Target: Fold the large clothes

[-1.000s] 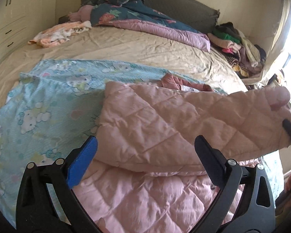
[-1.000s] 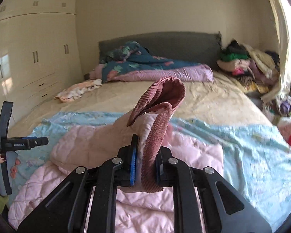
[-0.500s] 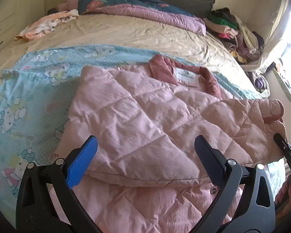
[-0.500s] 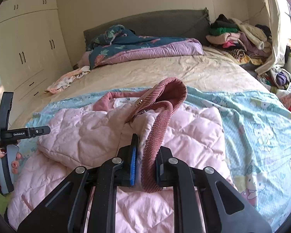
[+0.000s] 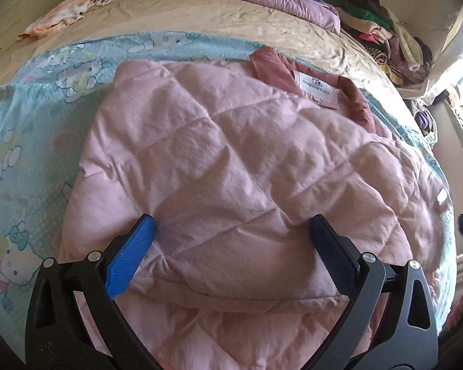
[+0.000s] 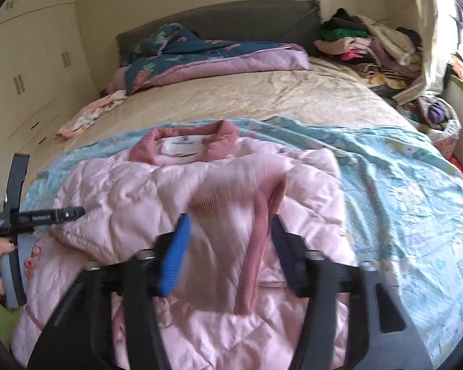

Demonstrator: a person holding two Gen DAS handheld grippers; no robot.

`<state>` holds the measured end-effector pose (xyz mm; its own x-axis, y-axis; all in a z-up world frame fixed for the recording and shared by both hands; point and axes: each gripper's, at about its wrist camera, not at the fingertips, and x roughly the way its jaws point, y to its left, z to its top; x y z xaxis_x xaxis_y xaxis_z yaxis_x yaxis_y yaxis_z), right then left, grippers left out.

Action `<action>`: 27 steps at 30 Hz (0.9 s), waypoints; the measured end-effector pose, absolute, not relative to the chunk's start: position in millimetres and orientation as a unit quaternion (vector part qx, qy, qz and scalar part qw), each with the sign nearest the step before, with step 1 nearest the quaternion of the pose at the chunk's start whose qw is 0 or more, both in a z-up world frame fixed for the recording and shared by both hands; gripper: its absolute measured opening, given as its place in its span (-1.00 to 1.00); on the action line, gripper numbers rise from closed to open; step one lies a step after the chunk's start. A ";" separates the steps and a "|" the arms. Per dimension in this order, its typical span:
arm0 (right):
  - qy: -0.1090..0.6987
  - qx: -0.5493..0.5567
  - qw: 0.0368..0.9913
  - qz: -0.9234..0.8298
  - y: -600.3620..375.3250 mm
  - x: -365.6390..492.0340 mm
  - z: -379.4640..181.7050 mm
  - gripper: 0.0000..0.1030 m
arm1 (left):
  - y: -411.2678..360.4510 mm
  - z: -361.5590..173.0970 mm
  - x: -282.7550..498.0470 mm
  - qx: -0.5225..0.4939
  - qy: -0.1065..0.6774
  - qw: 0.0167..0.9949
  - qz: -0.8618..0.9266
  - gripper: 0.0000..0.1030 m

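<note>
1. Both grippers hovered over a pink quilted jacket [image 5: 231, 160] spread on a bed; the left gripper [image 5: 231, 231] had its jaws spread wide, holding nothing, with its blue pad [image 5: 129, 256] just above the folded edge of the fabric.
2. Seen from its own camera, the right gripper [image 6: 228, 240] also stood open, gripping nothing, with a ribbed, darker pink cuff [image 6: 256, 246] lying blurred between its fingers.
3. That jacket lay on a light blue cartoon-print sheet [image 6: 401, 200], its darker pink collar [image 6: 219, 141] and white label [image 5: 316, 91] pointing toward the headboard [image 6: 219, 21], and 1 sleeve was folded across the body.
4. Behind it stretched a beige bedspread [image 6: 277, 92], with a rumpled teal-and-purple duvet [image 6: 206, 58] by the headboard.
5. Piled clothes [image 6: 364, 43] sat at the bed's far right corner, and a small peach garment [image 5: 74, 12] lay at far left beside cream wardrobes [image 6: 31, 61].
</note>
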<state>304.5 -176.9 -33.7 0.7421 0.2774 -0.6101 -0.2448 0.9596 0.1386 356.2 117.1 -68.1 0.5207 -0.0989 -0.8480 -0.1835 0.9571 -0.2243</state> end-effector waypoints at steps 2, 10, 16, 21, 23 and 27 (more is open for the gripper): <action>0.329 0.031 0.934 0.137 -180.5 304.2 -31.2 0.15 | 116.5 -72.9 357.2 -0.139 0.489 0.861 0.026 0.84; 0.336 -0.010 0.926 0.173 -137.7 312.2 -23.9 0.33 | 120.5 -86.4 361.3 -0.148 0.483 0.863 0.023 0.84; 0.360 -0.062 0.909 0.201 -87.2 331.2 -29.8 0.34 | 121.4 -87.0 362.7 -0.152 0.481 0.863 0.022 0.84; 0.419 -0.091 0.880 0.206 -58.9 356.8 -60.4 0.36 | 122.2 -86.6 362.1 -0.153 0.479 0.864 0.021 0.84; 0.438 -0.101 0.870 0.201 -56.5 365.0 -79.3 0.42 | 121.6 -85.6 361.8 -0.150 0.479 0.864 0.020 0.84; 0.435 -0.093 0.874 0.197 -57.8 369.0 -100.2 0.44 | 115.2 -80.8 359.5 -0.136 0.479 0.867 0.026 0.84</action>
